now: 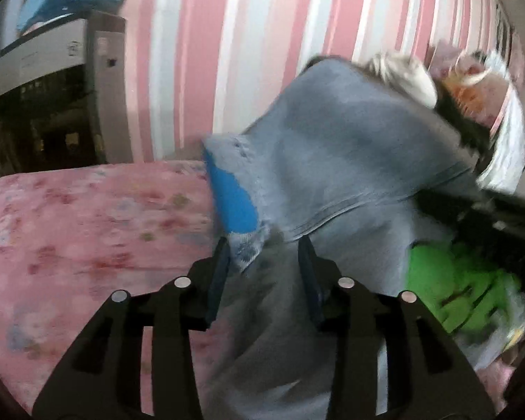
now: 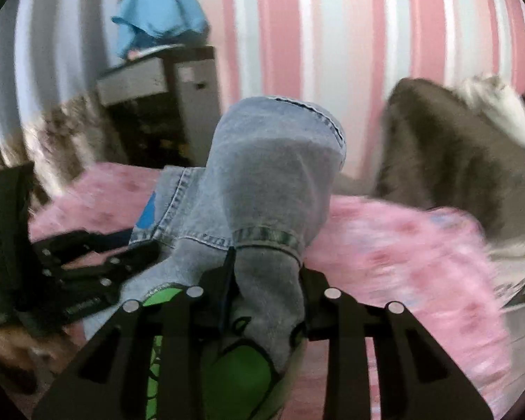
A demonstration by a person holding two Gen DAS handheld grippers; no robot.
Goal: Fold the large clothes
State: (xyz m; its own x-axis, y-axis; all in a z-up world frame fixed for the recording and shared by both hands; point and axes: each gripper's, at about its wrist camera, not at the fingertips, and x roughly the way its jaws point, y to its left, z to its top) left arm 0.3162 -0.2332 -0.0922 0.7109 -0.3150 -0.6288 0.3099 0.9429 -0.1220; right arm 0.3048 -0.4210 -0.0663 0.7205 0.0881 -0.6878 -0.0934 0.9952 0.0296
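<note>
- No text, brand, number or sign could be read in either view; both were blurred.
- The white box at the upper left of the left wrist view bore small dark marks, too smeared to make out.
- The green fabric carried black outlines, not legible as letters.

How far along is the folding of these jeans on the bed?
Early. Done: both grippers have hold of the jeans, the left gripper and right gripper each shut on denim. In hand: the denim is lifted in a bunch above the pink bedspread. Left: no neat fold shows yet.
</note>
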